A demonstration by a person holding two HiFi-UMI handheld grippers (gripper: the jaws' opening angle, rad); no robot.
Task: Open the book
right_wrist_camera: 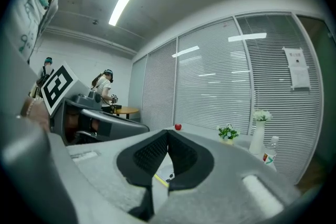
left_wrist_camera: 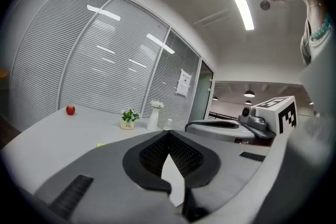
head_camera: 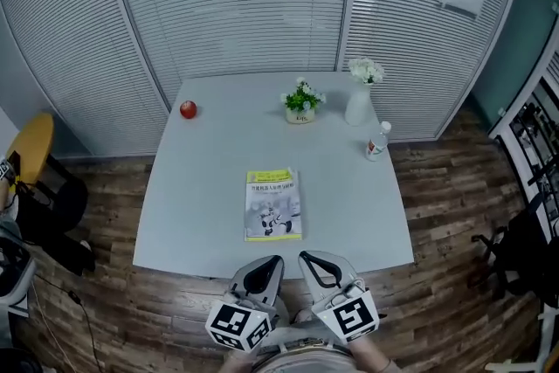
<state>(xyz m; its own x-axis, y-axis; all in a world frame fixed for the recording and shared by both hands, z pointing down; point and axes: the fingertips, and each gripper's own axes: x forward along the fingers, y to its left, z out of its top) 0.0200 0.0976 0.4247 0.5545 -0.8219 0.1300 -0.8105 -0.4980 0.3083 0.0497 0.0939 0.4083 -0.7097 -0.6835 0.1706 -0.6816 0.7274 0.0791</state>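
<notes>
The closed book lies flat near the middle of the light grey table. Its cover has a yellow top band and a cartoon picture. Both grippers hover side by side just off the table's near edge, short of the book. My left gripper is shut with nothing in it, and its tips meet in its own view. My right gripper is also shut and empty. A strip of the book shows through the gap below the right jaws. A yellow corner of the book peeks over the left jaw.
At the table's far side are a red apple, a small potted plant and a white vase of flowers. A small bottle stands near the right edge. A yellow-backed chair sits left of the table. Slatted blinds close off the back.
</notes>
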